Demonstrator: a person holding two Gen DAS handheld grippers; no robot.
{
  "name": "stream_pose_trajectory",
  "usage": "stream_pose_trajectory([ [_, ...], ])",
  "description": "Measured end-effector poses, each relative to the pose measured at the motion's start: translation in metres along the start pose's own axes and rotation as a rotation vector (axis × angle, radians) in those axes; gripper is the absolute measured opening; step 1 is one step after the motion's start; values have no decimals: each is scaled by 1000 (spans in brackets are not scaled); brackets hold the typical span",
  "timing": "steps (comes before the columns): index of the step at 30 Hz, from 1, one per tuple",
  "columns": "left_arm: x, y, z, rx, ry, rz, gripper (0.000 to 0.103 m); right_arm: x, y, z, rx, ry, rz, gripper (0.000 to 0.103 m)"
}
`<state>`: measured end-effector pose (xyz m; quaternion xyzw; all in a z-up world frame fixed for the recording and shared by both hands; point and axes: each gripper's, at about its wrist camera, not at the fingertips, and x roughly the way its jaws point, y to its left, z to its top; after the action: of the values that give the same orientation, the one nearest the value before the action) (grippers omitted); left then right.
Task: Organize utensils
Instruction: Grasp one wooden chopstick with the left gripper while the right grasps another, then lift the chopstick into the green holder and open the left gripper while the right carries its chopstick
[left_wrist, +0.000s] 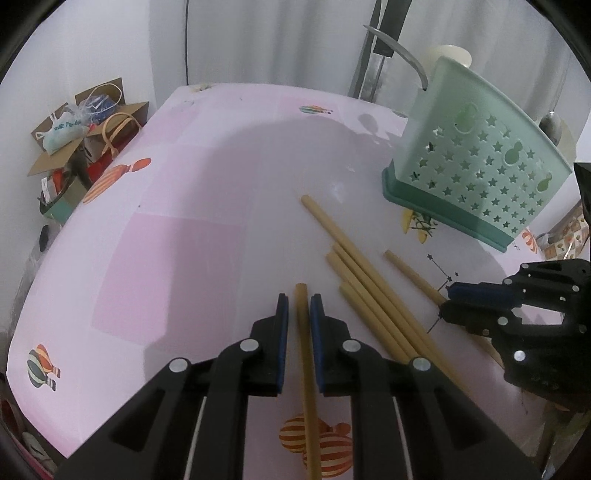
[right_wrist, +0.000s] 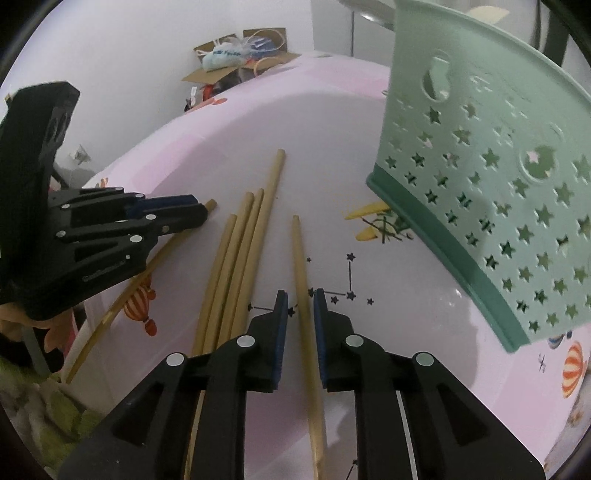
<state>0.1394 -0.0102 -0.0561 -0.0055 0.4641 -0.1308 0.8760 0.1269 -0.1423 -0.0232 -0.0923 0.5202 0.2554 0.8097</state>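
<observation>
Each gripper straddles one bamboo chopstick lying on the desk: the left gripper (left_wrist: 299, 304) and right gripper (right_wrist: 298, 300) both have narrow jaws, but gaps show beside the stick, so neither seems to pinch firmly. A lift now could let the left chopstick (left_wrist: 303, 332) or right chopstick (right_wrist: 301, 266) slip and roll into the loose pile (left_wrist: 369, 288) between the grippers, short of the green holder (right_wrist: 498, 192) ahead on the right

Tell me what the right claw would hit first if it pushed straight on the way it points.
Probably the pink tablecloth. The right claw tilts down with one chopstick lying between its fingers, so the cloth under it likely comes first; the green utensil holder sits off to the right. Depth is unclear.
</observation>
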Motion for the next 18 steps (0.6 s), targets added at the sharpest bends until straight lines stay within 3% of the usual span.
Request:
stream_pose_trajectory([
  [5,1,4,1,-17,-4,-2,7,7,4,6,-32,-18,-27,9],
  [6,1,5,2,-27,-1,-11,7,11,7,11,-27,-21,-31,5],
  [11,2,14,6,-79,9,-49,6,12,-1,15,41,-52,-16,5],
  [18,-33,26,13,-133,-107,-135,6,-36,-15,14,145,-203,-9,5],
])
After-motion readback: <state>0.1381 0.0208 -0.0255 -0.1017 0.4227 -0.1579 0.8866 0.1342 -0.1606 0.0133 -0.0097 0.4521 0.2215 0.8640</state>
